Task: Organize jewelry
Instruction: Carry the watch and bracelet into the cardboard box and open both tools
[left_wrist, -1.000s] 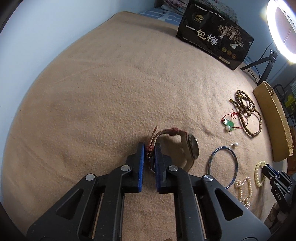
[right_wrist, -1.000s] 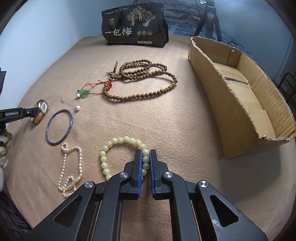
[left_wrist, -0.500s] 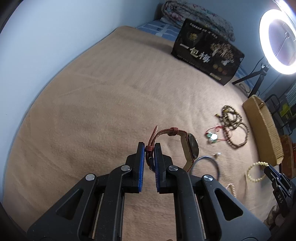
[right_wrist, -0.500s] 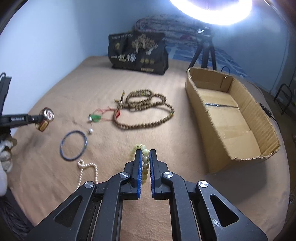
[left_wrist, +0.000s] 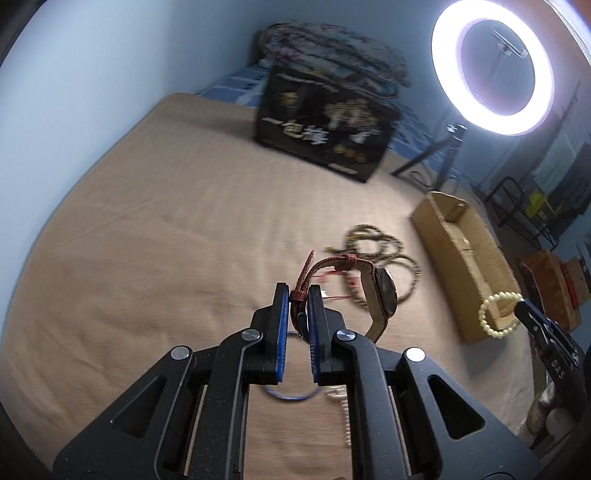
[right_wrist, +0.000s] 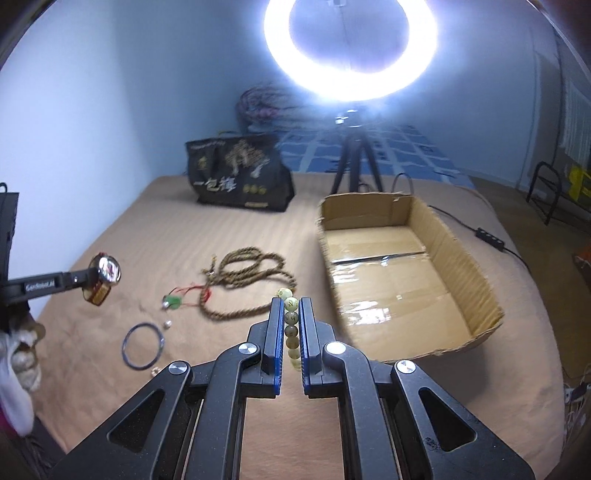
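Observation:
My left gripper (left_wrist: 297, 291) is shut on the red-brown strap of a wristwatch (left_wrist: 382, 291) and holds it above the tan blanket; the watch also shows in the right wrist view (right_wrist: 105, 271). My right gripper (right_wrist: 290, 304) is shut on a pale yellow bead bracelet (right_wrist: 291, 314), held in the air left of the open cardboard box (right_wrist: 399, 273); the bracelet also shows in the left wrist view (left_wrist: 496, 314). On the blanket lie a brown bead necklace (right_wrist: 247, 284), a green pendant on red cord (right_wrist: 173, 302), a blue bangle (right_wrist: 143, 345) and a pearl strand (left_wrist: 341, 406).
A black printed bag (right_wrist: 240, 179) stands at the far edge of the blanket (left_wrist: 166, 240). A lit ring light (right_wrist: 351, 48) on a tripod stands behind the box. A power cable (right_wrist: 491, 236) lies right of the box.
Both grippers have risen well above the blanket, the left with the watch and the right with the bead bracelet. The right gripper now sits closer to the box.

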